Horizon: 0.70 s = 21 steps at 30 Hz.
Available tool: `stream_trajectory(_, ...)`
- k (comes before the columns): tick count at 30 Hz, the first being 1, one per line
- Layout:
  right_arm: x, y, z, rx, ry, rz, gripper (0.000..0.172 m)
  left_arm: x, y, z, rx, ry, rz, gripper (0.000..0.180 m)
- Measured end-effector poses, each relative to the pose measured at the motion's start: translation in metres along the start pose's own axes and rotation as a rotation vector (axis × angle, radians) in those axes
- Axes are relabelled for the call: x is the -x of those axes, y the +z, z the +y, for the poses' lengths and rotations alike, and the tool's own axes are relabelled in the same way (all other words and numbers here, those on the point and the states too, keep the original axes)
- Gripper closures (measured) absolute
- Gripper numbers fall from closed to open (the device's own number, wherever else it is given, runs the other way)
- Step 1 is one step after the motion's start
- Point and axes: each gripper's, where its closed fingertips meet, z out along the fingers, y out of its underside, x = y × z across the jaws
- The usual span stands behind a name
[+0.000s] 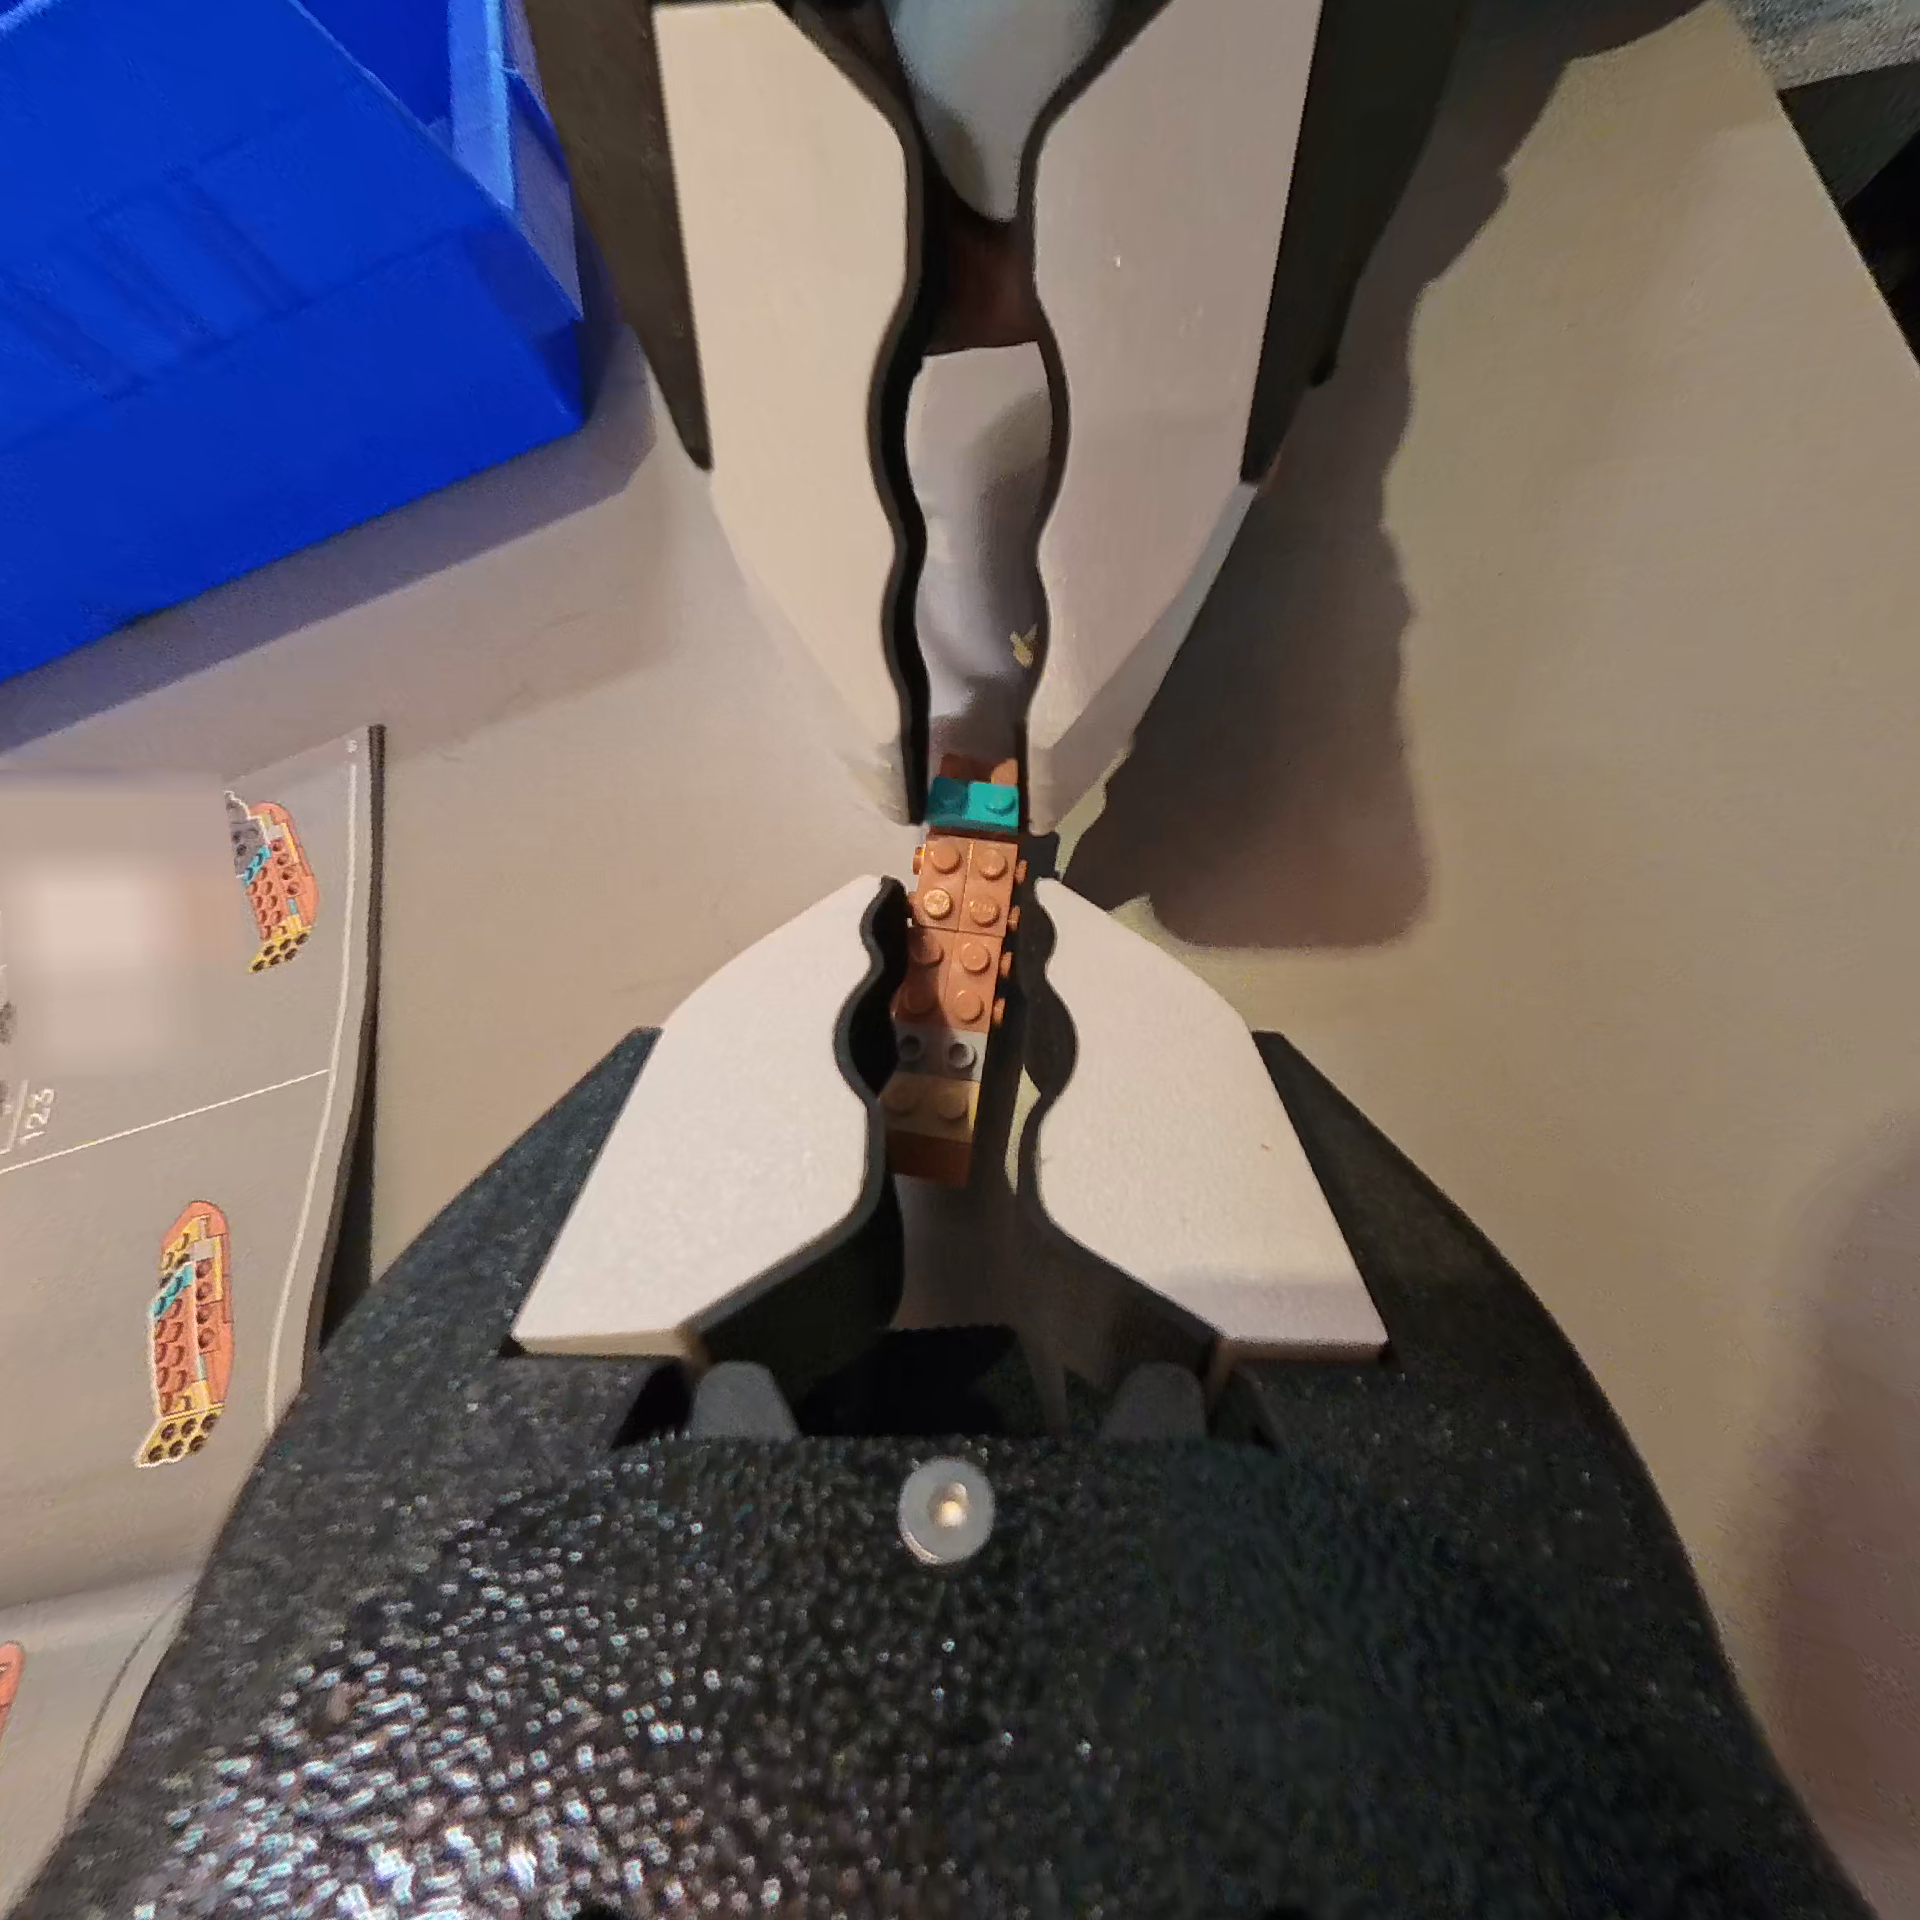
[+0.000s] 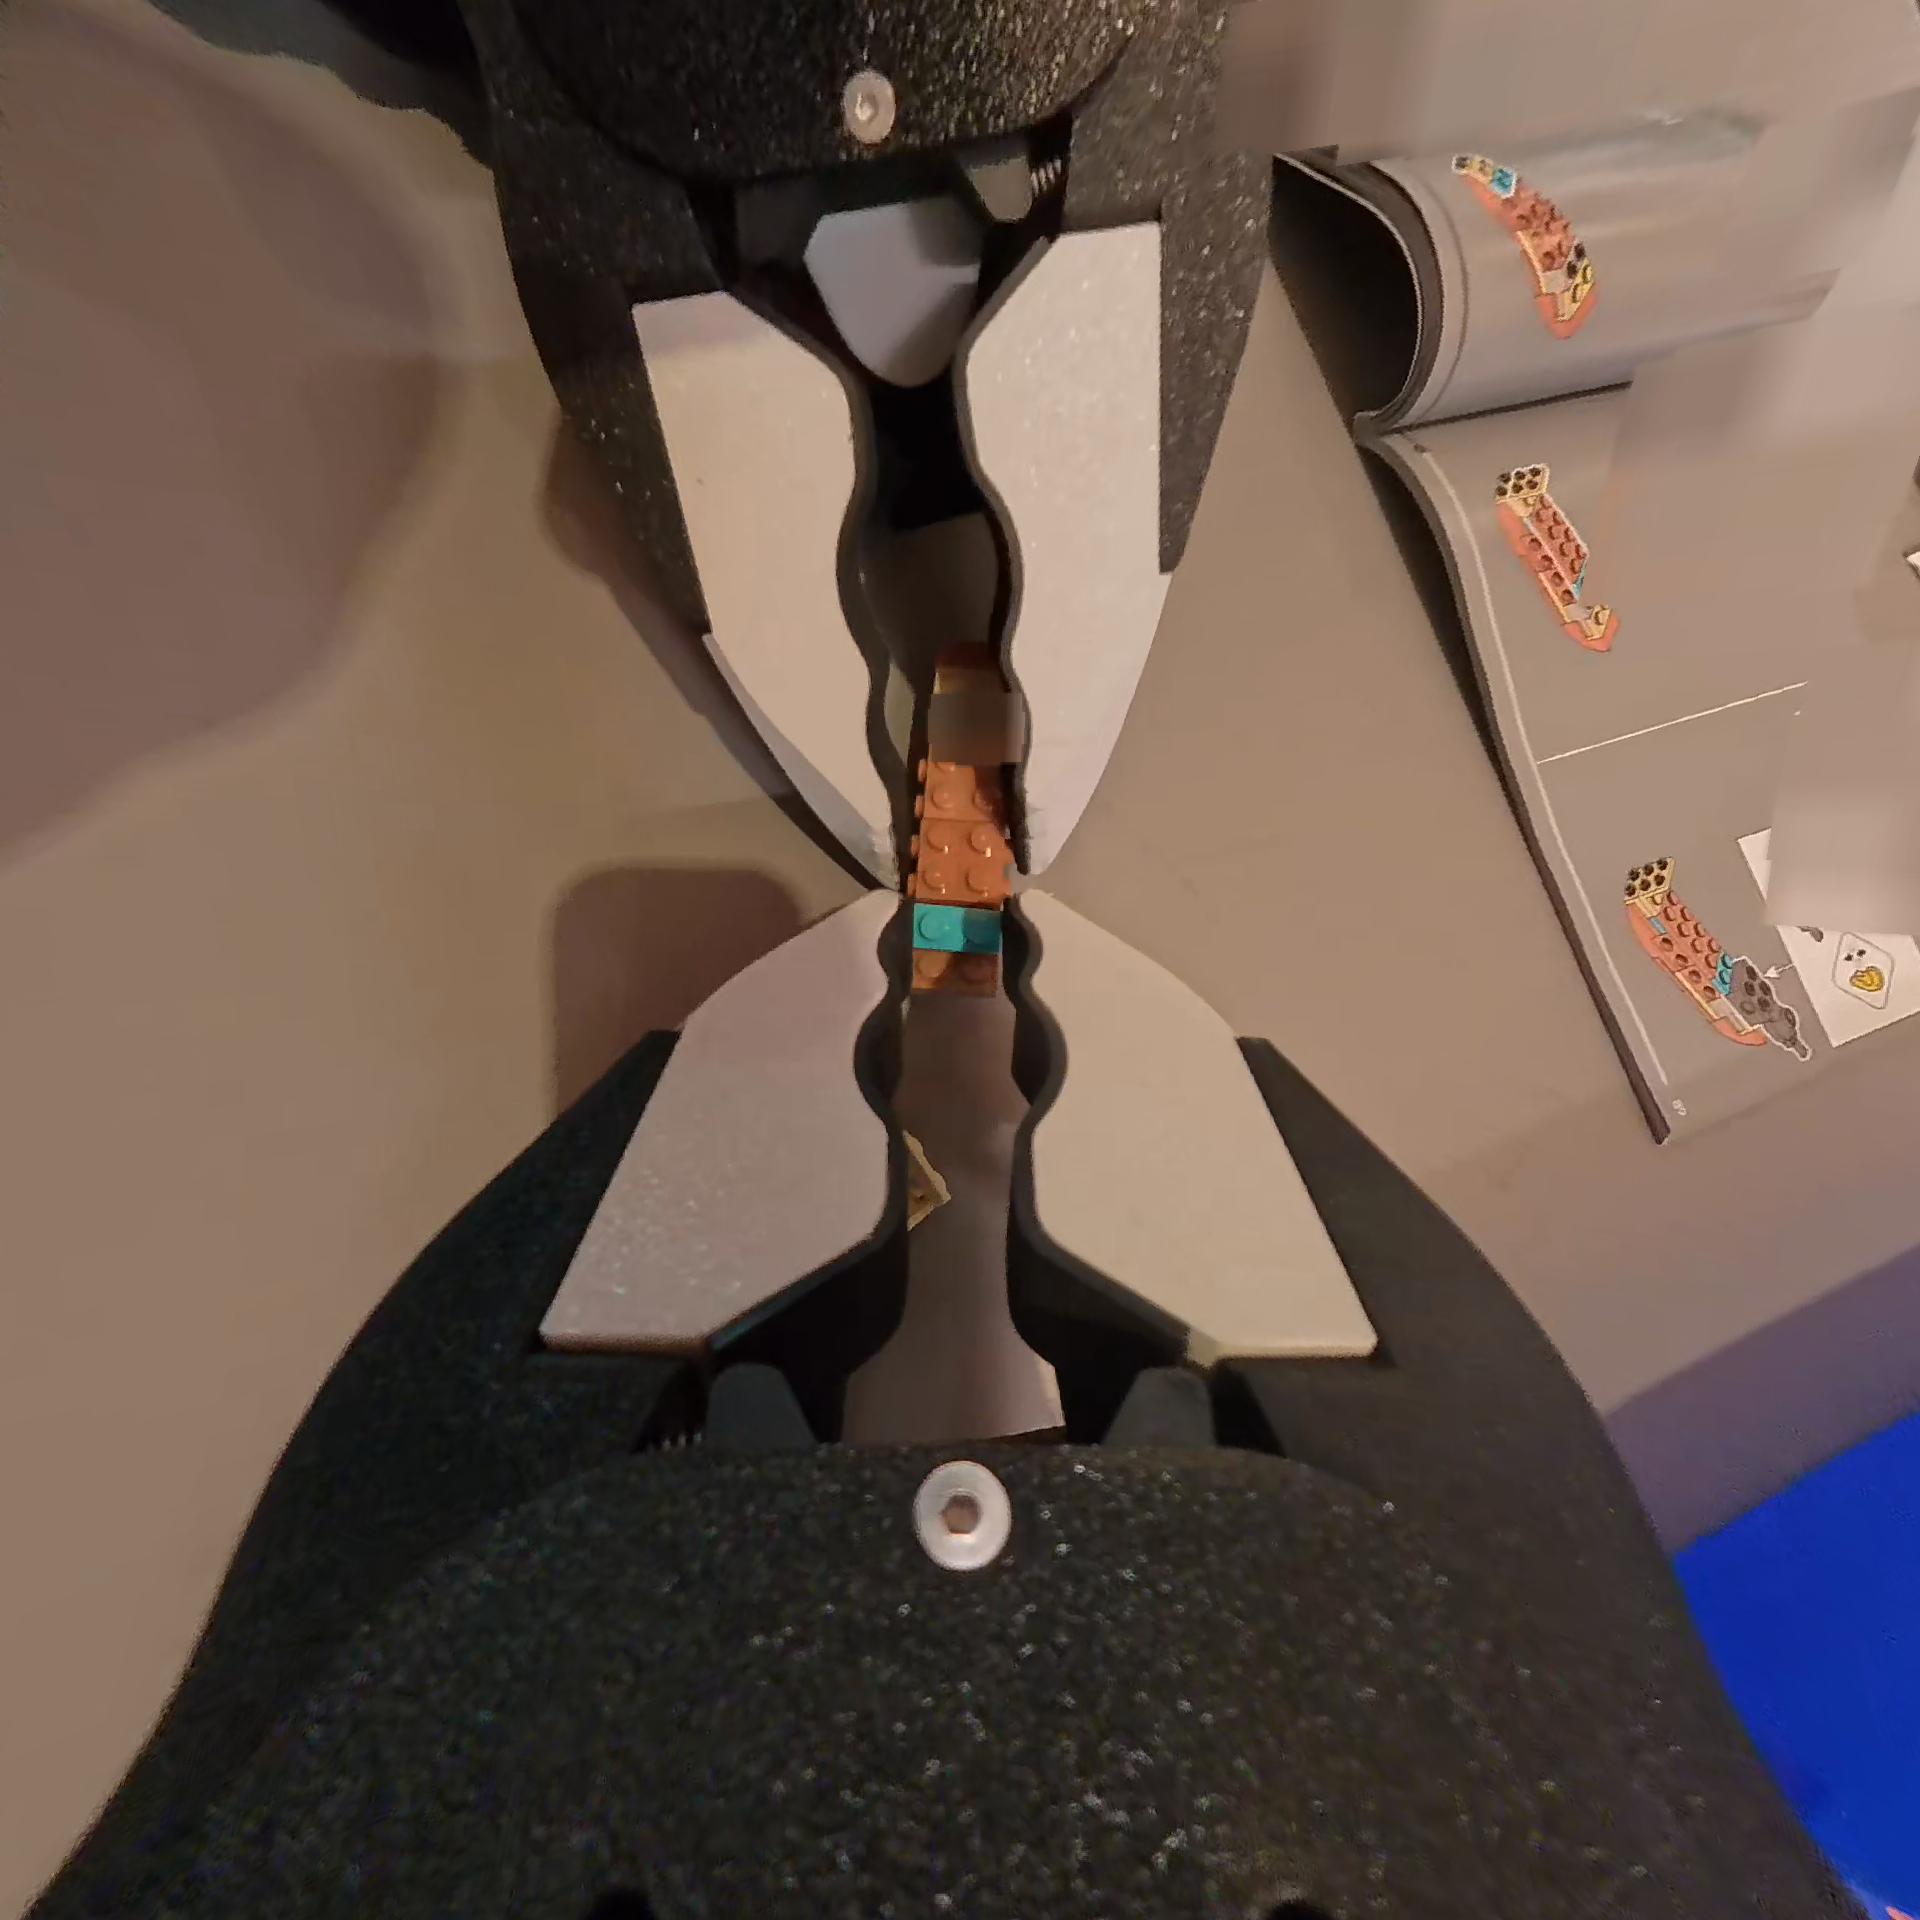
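Observation:
A long brick assembly [image 1: 961, 935] of brown studded plates, with a grey and a tan brick at one end and a teal brick [image 1: 987, 805] near the other, hangs above the table between my two grippers, which face each other tip to tip. My left gripper [image 1: 966, 904] is shut on the brown, grey and tan end. My right gripper [image 2: 958, 925] is shut on the end with the teal brick [image 2: 940, 928]. The right wrist view shows the same assembly [image 2: 961, 831] running on into the left gripper's fingers [image 2: 1039, 727].
A blue bin [image 1: 260, 312] stands at the left of the left wrist view; its corner shows in the right wrist view [image 2: 1818, 1558]. An open grey instruction booklet [image 1: 208, 1143] with brick-model pictures lies on the beige table [image 1: 1558, 935] beside the grippers [image 2: 1662, 727]. The tips of both grippers are at nearly the same place.

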Motion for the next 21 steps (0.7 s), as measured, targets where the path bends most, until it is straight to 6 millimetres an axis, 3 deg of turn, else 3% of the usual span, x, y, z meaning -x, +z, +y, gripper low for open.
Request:
stream_trajectory(9,0.0,0.003,-0.001,-0.006,-0.034,0.018,0.155,0.0,0.0,0.0,-0.003,-0.006,0.005,0.161)
stream_trajectory(15,-0.002,0.002,-0.004,-0.028,-0.079,0.043,0.146,0.001,-0.003,-0.002,-0.023,-0.036,0.015,0.16)
stream_trajectory(21,-0.008,-0.011,-0.003,-0.073,-0.421,0.142,0.132,0.004,-0.01,-0.002,-0.055,-0.164,0.071,0.161)
